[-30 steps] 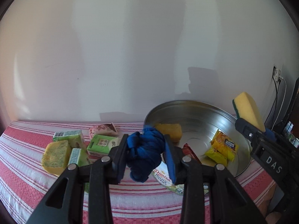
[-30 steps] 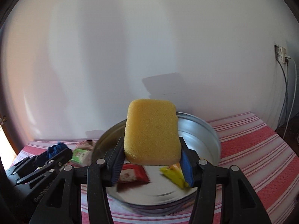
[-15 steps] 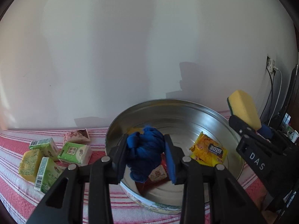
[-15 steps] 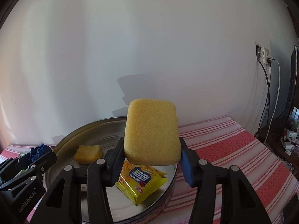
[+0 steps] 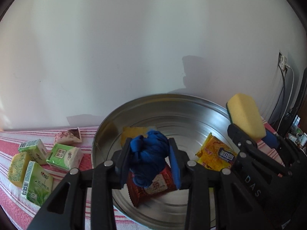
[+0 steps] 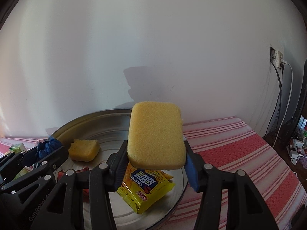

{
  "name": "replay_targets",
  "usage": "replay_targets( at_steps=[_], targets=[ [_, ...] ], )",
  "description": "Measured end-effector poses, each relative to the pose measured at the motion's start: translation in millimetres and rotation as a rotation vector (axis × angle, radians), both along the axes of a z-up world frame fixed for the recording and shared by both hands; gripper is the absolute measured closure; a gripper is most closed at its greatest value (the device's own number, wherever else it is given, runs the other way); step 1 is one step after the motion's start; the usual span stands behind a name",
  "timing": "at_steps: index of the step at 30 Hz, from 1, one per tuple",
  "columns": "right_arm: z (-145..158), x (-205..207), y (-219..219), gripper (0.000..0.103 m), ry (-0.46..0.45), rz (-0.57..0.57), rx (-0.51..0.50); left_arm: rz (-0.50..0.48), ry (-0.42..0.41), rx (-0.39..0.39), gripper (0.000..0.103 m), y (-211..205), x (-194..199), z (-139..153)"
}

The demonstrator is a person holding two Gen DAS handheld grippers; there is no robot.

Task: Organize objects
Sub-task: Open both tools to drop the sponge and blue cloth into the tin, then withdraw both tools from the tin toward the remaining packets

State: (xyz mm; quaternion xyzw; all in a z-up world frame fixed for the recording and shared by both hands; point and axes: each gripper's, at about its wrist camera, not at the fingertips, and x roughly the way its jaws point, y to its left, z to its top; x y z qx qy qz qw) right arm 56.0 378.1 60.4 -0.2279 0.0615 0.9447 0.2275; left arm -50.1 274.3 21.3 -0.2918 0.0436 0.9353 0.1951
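My left gripper (image 5: 149,163) is shut on a bunched blue cloth (image 5: 148,157) and hangs over the near part of a round metal basin (image 5: 172,103). Inside the basin lie a red snack packet (image 5: 151,189), a yellow snack packet (image 5: 216,153) and a small yellow sponge piece (image 5: 132,132). My right gripper (image 6: 155,163) is shut on a large yellow sponge (image 6: 155,136), held above the basin's right side (image 6: 99,115). The right gripper with that sponge (image 5: 245,118) also appears at the right of the left wrist view.
On the red-and-white striped cloth (image 5: 11,140) left of the basin lie several green tissue packs (image 5: 64,156), a yellow-green sponge (image 5: 16,167) and a pink wrapper (image 5: 68,136). A white wall stands close behind. Cables hang from a socket (image 6: 276,57) at the right.
Both grippers have travelled rightward and a little down. The left one, still holding the blue cloth, now hangs over the basin instead of over the table's cloth. The right keeps its sponge.
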Motion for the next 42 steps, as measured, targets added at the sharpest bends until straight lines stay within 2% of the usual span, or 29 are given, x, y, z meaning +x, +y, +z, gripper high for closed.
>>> replay_targets(
  at_steps=[12, 15, 16, 18, 20, 21, 22, 23, 25, 28, 34, 42],
  targets=[
    [-11.8, -11.6, -1.8, 0.047, -0.053, 0.045, -0.02, 0.033, -0.023, -0.029, 0.068, 2.3, -3.1, -7.5],
    [-15.1, -14.2, -0.9, 0.047, -0.059, 0.076, -0.039, 0.041, -0.026, -0.021, 0.064, 1.3, -1.2, -5.7],
    [-17.6, -16.1, -0.9, 0.044, -0.066, 0.094, -0.051, 0.053, -0.022, -0.026, 0.061, 1.0, 1.3, -3.2],
    [-20.2, -18.9, -1.6, 0.041, -0.087, 0.094, -0.047, 0.083, -0.006, -0.035, 0.046, -0.9, 3.1, 1.2],
    [-19.4, -18.9, -2.1, 0.039, -0.101, 0.059, -0.017, 0.125, 0.025, -0.032, 0.023, -5.5, 7.5, 8.8],
    [-17.1, -15.6, 0.8, 0.036, -0.083, 0.044, -0.023, 0.144, 0.041, -0.023, 0.018, -8.9, 9.7, 12.5],
    [-16.1, -11.8, 4.0, 0.03, -0.061, 0.039, -0.043, 0.168, 0.055, -0.011, 0.004, -13.5, 11.7, 16.4],
    [-14.9, -8.8, 7.9, 0.028, -0.037, 0.038, -0.07, 0.186, 0.065, 0.005, 0.0, -18.1, 14.1, 19.4],
    [-12.4, -0.6, 18.7, 0.016, 0.019, 0.038, -0.144, 0.189, 0.067, 0.049, 0.0, -26.4, 18.2, 22.9],
    [-10.2, 7.5, 28.4, 0.014, 0.086, 0.041, -0.223, 0.18, 0.054, 0.05, 0.0, -27.7, 24.2, 24.1],
    [-7.2, 12.6, 28.5, 0.014, 0.109, 0.046, -0.231, 0.18, 0.078, -0.003, 0.0, -30.0, 31.9, 24.6],
    [5.0, 24.6, 8.9, 0.014, 0.164, 0.069, -0.193, 0.232, 0.119, -0.045, 0.0, -55.2, 42.0, 23.3]
  ],
)
